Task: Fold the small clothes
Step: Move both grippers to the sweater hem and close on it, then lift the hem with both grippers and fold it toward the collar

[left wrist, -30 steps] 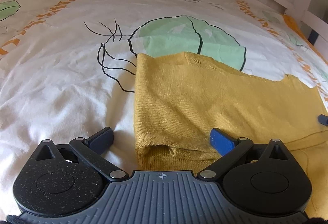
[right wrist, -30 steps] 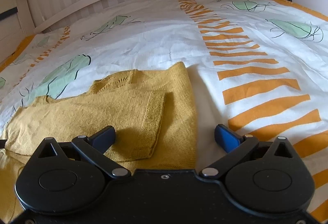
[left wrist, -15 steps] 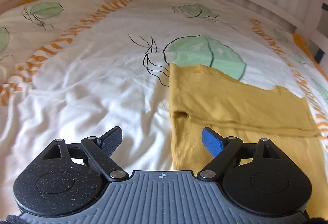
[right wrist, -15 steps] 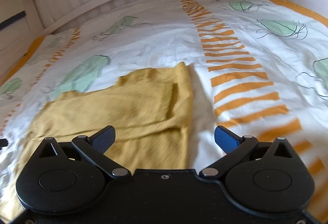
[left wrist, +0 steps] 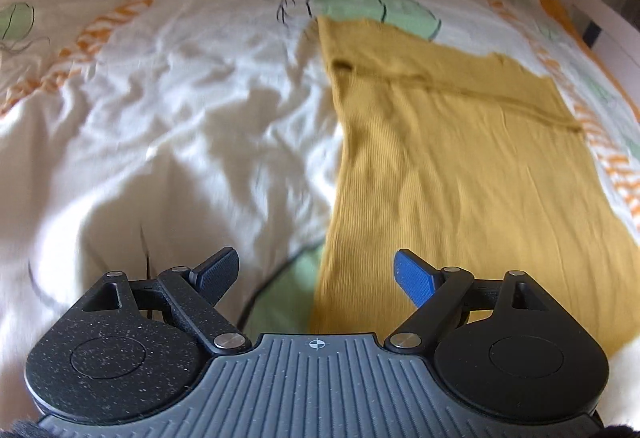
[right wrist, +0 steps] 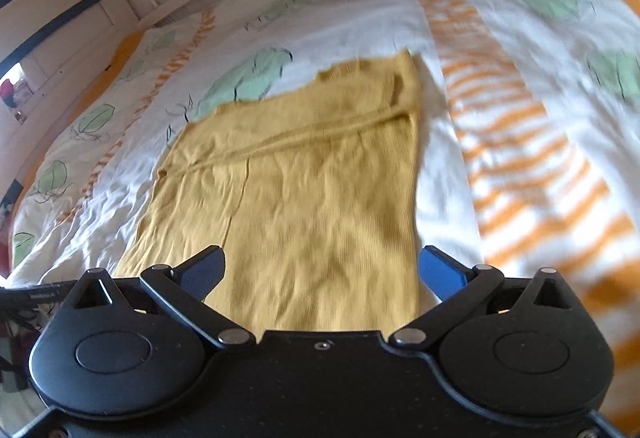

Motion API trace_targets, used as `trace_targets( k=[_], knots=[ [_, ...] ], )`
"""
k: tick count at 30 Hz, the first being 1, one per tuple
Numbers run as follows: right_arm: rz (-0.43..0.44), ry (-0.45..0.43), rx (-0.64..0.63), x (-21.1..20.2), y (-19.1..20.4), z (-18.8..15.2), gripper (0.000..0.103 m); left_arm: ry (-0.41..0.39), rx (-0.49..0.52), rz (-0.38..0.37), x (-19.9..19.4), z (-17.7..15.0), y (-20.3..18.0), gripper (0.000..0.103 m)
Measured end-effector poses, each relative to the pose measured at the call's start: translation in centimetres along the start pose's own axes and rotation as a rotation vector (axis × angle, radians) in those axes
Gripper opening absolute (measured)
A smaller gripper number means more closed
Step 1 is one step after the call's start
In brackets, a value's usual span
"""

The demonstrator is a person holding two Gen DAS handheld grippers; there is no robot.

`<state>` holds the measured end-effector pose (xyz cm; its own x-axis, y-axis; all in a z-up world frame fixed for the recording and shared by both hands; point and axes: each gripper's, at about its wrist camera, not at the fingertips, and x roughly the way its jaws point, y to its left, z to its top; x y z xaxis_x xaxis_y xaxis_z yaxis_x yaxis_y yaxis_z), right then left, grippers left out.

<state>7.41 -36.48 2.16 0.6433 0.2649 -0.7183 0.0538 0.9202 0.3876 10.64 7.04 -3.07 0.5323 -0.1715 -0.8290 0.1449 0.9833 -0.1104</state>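
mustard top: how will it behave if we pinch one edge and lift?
Probably floppy: the mustard top lies flat with soft wrinkles, so it should drape. Likely light, since it is a thin ribbed knit. The folded band may slip open, and the rumpled duvet could drag.

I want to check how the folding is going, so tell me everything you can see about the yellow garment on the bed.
The yellow garment is a mustard, fine-ribbed knit lying flat on the printed white bedsheet. It forms a rough rectangle with straight side edges. A folded-over band crosses its far part, ending in a raised seam line, and a notch breaks the far edge. The fabric is lightly wrinkled. Both the left tongs and the right tongs are open above its near end, holding nothing. Only the sheet touches it.
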Motion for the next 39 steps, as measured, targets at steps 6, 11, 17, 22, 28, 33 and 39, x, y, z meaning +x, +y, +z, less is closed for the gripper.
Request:
trace_targets(
  k=[6,11,17,22,28,33,39],
  knots=[
    [-0.030,0.063,0.096,-1.5,-1.5,-1.3,0.103,0.038,0.069,-0.006,-0.4,-1.8,-0.7,0.085],
    [-0.023,0.116,0.088,-1.4,-1.5,-2.2,0.103,0.083,0.095,-0.055,0.1,-2.8,-1.1,0.085],
    [0.056,0.235,0.027,-0.5,-0.1,-3.3,0.103,0.101,0.128,-0.081,0.3,-3.5,-1.6,0.083],
    [0.081,0.282,0.011,-0.4,0.3,-4.0,0.103,0.110,0.129,-0.095,0.4,-3.7,-1.5,0.077],
    [0.074,0.306,0.007,-0.1,0.3,-4.0,0.102,0.115,0.105,-0.104,0.5,-3.7,-1.1,0.054],
    [0.067,0.336,0.006,0.0,0.3,-4.2,0.077,0.119,0.079,-0.112,0.4,-3.7,-0.7,0.037],
    [0.090,0.380,0.040,0.4,0.0,-4.6,0.023,0.106,0.010,-0.163,0.4,-3.7,0.1,0.005]
  ],
)
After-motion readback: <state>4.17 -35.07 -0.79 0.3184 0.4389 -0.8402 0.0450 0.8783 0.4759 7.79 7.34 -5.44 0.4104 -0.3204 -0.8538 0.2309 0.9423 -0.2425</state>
